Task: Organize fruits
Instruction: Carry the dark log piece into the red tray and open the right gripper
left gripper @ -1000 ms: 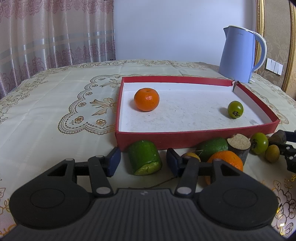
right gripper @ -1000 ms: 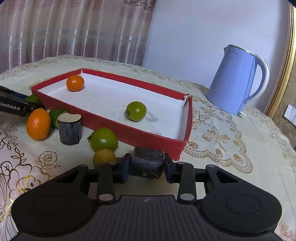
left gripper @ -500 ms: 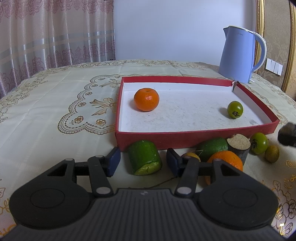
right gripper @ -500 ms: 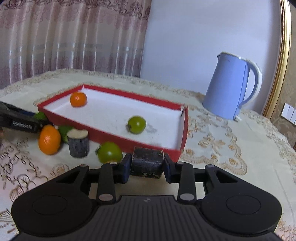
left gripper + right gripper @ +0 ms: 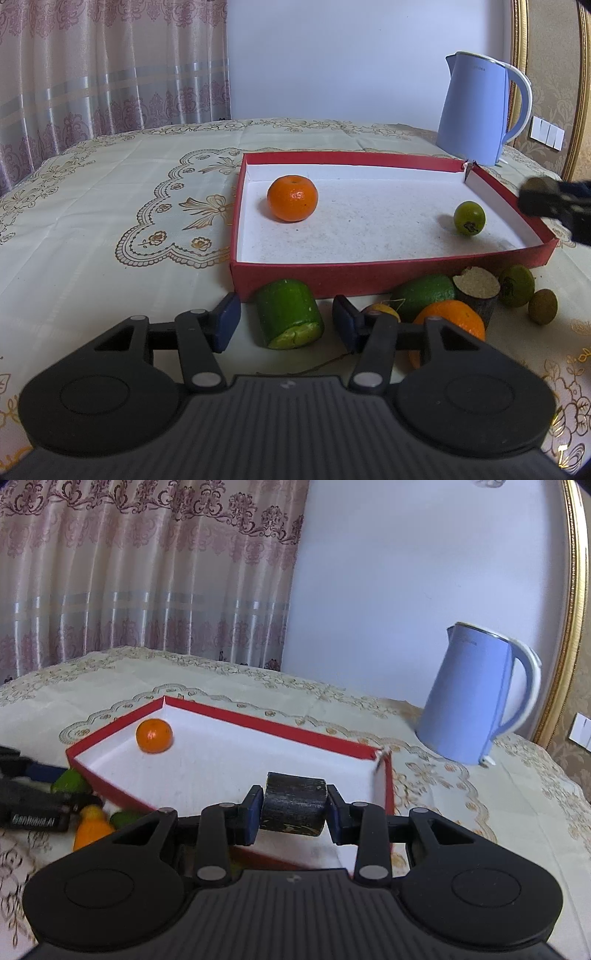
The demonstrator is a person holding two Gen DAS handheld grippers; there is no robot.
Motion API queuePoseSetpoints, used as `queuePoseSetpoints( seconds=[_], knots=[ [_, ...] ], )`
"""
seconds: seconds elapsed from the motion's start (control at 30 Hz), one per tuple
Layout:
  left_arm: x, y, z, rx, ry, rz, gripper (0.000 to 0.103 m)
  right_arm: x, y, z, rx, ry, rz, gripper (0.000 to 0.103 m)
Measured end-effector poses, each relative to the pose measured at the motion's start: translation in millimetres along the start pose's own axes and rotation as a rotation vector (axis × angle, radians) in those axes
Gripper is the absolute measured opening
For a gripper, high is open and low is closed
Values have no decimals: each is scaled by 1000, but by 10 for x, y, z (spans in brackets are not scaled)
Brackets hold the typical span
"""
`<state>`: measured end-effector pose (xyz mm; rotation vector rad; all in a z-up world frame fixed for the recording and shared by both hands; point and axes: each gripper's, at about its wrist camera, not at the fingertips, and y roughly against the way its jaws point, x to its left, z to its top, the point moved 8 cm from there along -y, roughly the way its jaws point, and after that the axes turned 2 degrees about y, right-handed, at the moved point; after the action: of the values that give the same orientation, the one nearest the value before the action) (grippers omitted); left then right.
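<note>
Right wrist view: right gripper [image 5: 292, 811] jaws pinching dark stub [image 5: 293, 805] seemingly over red tray [image 5: 110, 738]; lower before releasing; left gripper [image 5: 285, 323] jaws spread.

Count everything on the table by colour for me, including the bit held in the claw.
Orange fruits: 2
Green pieces: 4
Dark brown chunks: 2, one in the right claw
Yellowish fruits: 2, one partly hidden
Total: 10
</note>
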<state>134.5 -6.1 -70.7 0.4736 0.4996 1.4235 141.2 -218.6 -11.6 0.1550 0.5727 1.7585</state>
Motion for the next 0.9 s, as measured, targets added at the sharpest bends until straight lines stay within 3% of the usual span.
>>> queuePoseSetpoints(
  seconds=[0.23, 0.53, 0.9],
  knots=[
    [-14, -4, 1, -1, 3, -3, 52, 157, -384, 173, 39, 12, 30, 34],
    [-18, -6, 2, -1, 6, -7, 53, 404, -840, 114, 118, 52, 61, 34],
    [-30, -7, 4, 0, 7, -10, 54, 443, -975, 8, 163, 33, 75, 37]
  ],
)
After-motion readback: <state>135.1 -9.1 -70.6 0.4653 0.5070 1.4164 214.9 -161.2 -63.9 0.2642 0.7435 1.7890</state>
